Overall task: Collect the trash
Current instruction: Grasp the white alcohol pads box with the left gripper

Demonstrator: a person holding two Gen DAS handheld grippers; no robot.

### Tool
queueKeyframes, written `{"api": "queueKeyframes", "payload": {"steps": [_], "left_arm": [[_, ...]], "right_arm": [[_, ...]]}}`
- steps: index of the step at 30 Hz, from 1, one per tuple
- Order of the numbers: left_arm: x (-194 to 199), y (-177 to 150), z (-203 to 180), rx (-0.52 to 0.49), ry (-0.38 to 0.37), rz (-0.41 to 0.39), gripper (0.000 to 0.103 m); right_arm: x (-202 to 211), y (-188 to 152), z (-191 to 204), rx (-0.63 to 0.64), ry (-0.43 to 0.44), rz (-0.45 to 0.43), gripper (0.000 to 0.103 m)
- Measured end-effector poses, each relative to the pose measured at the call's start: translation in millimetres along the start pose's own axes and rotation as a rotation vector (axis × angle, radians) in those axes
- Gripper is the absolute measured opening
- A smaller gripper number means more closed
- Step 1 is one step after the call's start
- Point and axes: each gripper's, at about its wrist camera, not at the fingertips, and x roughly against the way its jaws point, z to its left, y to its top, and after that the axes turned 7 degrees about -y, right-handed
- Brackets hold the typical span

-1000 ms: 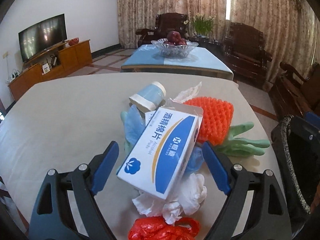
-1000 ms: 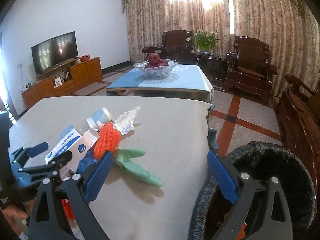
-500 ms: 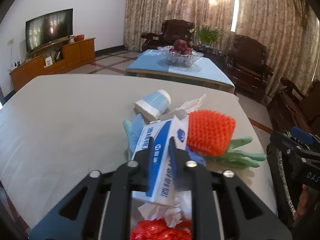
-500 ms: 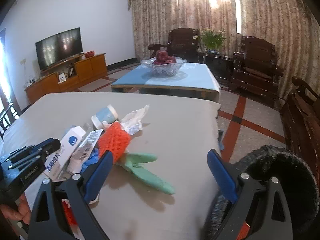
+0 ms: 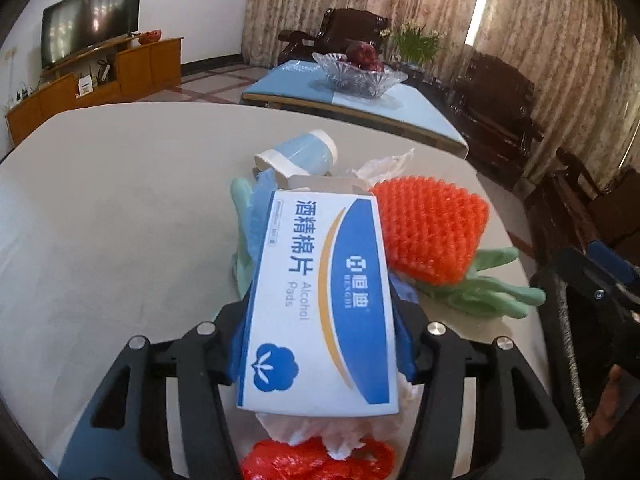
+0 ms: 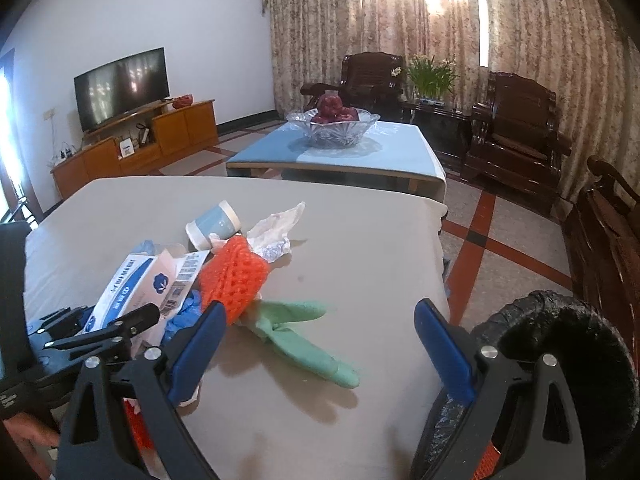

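Right in front of you, your left gripper (image 5: 320,344) has the alcohol pads box (image 5: 320,300) between its blue pads, lifted at a slant over the heap. The jaws are opening a little at this moment, yet the pads look pressed to the box's sides, so I'd call it held. Under it lie the white crumpled tissue (image 5: 332,428) and the red plastic bag (image 5: 316,460), nearest your edge.

Your right gripper (image 6: 316,344) hangs with jaws wide apart and nothing between them, above the green glove (image 6: 296,332). The black bin (image 6: 568,344) sits just off the table's right side, with something orange in it already, so some trash seems collected.

Further out on the table (image 6: 360,264): the orange foam net (image 5: 432,232) resting on the glove, blue glove scraps, then the pale blue cup (image 5: 300,156) on its side and a clear wrapper (image 6: 276,228).

Most of the pile is left; the box needs carrying across to the bin next.
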Motion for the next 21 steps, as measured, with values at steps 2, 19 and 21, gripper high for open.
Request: {"api": "queueKeyframes", "payload": {"steps": [2, 19, 21], "left_arm": [[8.4, -0.2, 1.1, 0.019, 0.003, -0.020, 0.054], [37.7, 4.0, 30.9, 0.055, 0.016, -0.035, 0.050], [36.5, 0.9, 33.6, 0.068, 0.006, -0.026, 0.059]], "right_arm": [[-1.0, 1.1, 1.4, 0.005, 0.004, -0.005, 0.093], [-32.2, 10.0, 42.3, 0.057, 0.074, -0.006, 0.093], [-38.9, 8.8, 44.7, 0.070, 0.069, 0.006, 0.093]]}}
